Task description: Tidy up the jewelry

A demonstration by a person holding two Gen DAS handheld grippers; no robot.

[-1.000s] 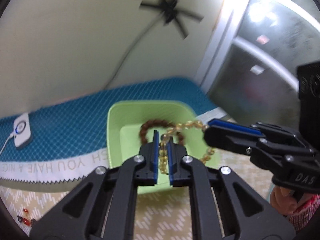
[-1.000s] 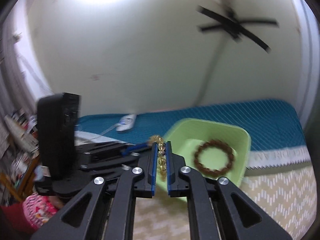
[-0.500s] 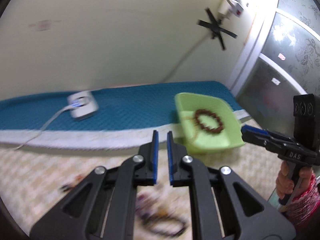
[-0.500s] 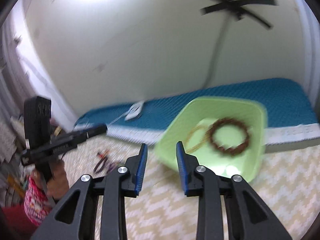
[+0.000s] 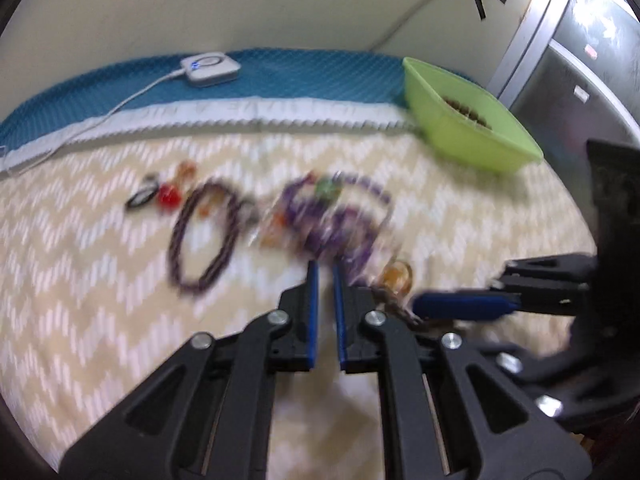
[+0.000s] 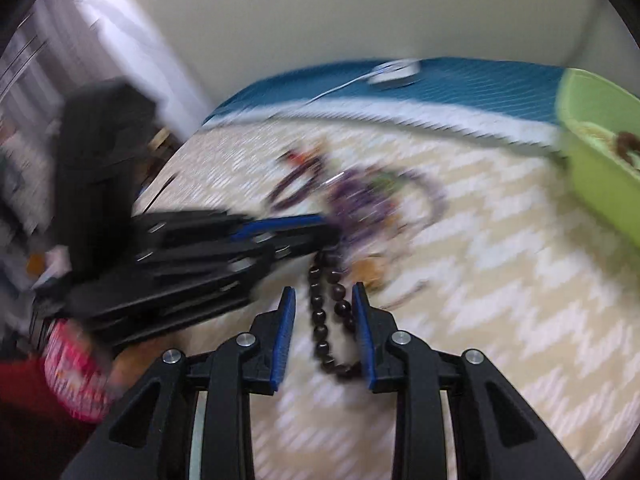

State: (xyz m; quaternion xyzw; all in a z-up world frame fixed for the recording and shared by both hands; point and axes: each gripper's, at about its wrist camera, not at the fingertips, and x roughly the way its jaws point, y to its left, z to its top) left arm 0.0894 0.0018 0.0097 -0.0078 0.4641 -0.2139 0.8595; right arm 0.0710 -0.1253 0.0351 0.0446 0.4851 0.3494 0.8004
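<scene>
Jewelry (image 5: 320,216) lies heaped on your chevron cloth (image 5: 100,300); one green tray (image 5: 472,136) holds one brown bracelet (image 5: 464,108). Your left gripper (image 5: 324,276) is closed, empty; right gripper (image 6: 323,300) gapes around dark beads (image 6: 326,320). Print unreadable.

Bare zigzag bedspread (image 5: 100,320) is lying open on the near left. Tangled jewelry (image 5: 332,220), blurred and seemingly overlapping, is crowding the middle. The green bin (image 5: 472,136) is blocking the far right, and the two grippers are standing close together.
</scene>
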